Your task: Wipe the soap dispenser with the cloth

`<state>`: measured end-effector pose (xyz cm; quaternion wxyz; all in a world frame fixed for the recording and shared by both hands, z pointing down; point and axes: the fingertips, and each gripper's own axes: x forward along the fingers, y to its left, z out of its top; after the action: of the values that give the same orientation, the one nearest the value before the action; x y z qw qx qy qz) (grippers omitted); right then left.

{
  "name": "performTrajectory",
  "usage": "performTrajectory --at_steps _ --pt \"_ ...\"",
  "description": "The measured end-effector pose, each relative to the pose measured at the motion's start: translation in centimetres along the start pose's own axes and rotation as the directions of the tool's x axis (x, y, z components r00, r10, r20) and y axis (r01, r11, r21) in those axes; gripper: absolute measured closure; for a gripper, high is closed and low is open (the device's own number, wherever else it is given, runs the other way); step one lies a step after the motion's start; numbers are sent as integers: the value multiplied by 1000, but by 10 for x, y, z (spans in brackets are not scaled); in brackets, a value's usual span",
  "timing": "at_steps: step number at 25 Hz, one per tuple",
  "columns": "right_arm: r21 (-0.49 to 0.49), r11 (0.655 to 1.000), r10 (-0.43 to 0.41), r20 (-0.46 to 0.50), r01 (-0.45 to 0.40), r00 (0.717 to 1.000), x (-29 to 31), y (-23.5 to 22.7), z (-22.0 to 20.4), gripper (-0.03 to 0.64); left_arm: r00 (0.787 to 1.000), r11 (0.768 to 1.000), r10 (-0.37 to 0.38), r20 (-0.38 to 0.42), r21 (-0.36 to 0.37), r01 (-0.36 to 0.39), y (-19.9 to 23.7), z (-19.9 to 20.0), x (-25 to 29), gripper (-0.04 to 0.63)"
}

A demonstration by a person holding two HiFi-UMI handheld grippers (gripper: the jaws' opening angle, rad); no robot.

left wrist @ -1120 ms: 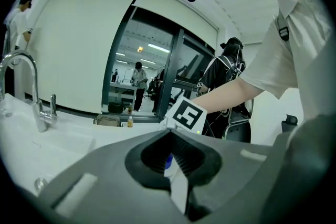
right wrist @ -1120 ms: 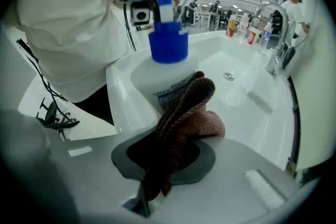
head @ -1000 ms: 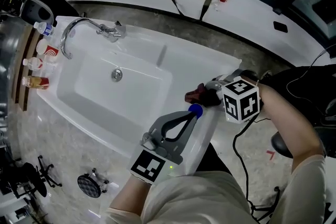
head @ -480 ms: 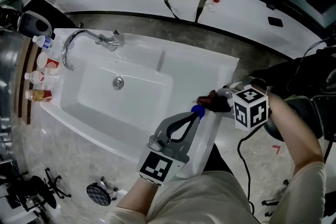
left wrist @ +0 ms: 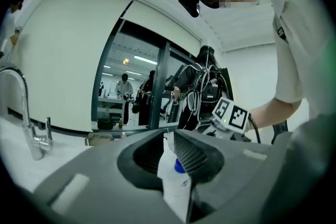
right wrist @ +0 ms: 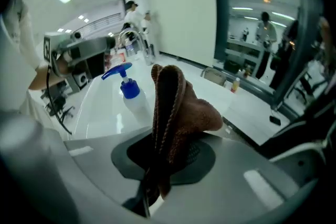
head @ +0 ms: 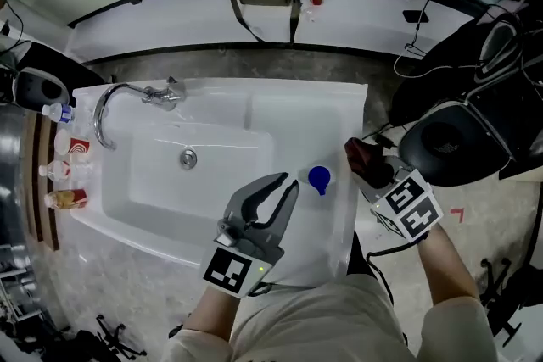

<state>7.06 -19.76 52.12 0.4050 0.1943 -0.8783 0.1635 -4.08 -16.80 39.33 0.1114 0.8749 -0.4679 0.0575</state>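
We hold the brown cloth point(right wrist: 177, 107) clamped in our right gripper point(right wrist: 160, 165), and it stands up folded between the jaws. The soap dispenser point(right wrist: 130, 93), white with a blue pump, stands on the white surface point(head: 293, 119) ahead and left of that gripper, apart from the cloth. Our left gripper point(head: 289, 185) points at the dispenser with its jaws only narrowly apart. The dispenser sits just beyond its tips.

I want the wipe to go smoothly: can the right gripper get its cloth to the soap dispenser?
Probably yes. The right gripper is shut on the cloth, and the soap dispenser stands just ahead on the sink deck, nothing between them.
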Motion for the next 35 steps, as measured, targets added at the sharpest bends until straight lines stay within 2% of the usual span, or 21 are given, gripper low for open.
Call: performTrajectory --at_steps 3,7,12,16,19,22,24,30,35 --pt "182 982 -51 47 42 998 -1 13 -14 538 996 994 -66 -57 84 71 17 -32 0 483" --pt "298 950 -114 59 92 992 7 33 -26 538 977 976 -177 -116 108 189 18 -77 11 319" --pt "382 912 -184 49 152 982 13 44 -31 538 955 944 -261 -140 167 283 -1 -110 37 287" --pt "418 893 -205 49 166 978 15 47 -31 538 917 884 -360 -171 253 394 -17 -120 55 287" --pt "435 884 -217 54 173 975 18 47 -33 538 876 831 -425 -229 285 478 -24 -133 64 287" --pt "449 876 -224 60 174 973 19 48 -37 538 856 809 -458 -241 287 513 -27 -137 71 292" --pt "454 873 -227 58 177 972 18 49 -39 538 855 807 -460 -238 291 515 -27 -137 73 371" --pt "463 870 -225 64 170 972 10 54 -42 538 856 832 -442 -268 235 503 -26 -131 68 377" --pt "454 870 -244 58 192 968 8 51 -35 538 881 868 -430 -195 178 463 -25 -72 52 379"
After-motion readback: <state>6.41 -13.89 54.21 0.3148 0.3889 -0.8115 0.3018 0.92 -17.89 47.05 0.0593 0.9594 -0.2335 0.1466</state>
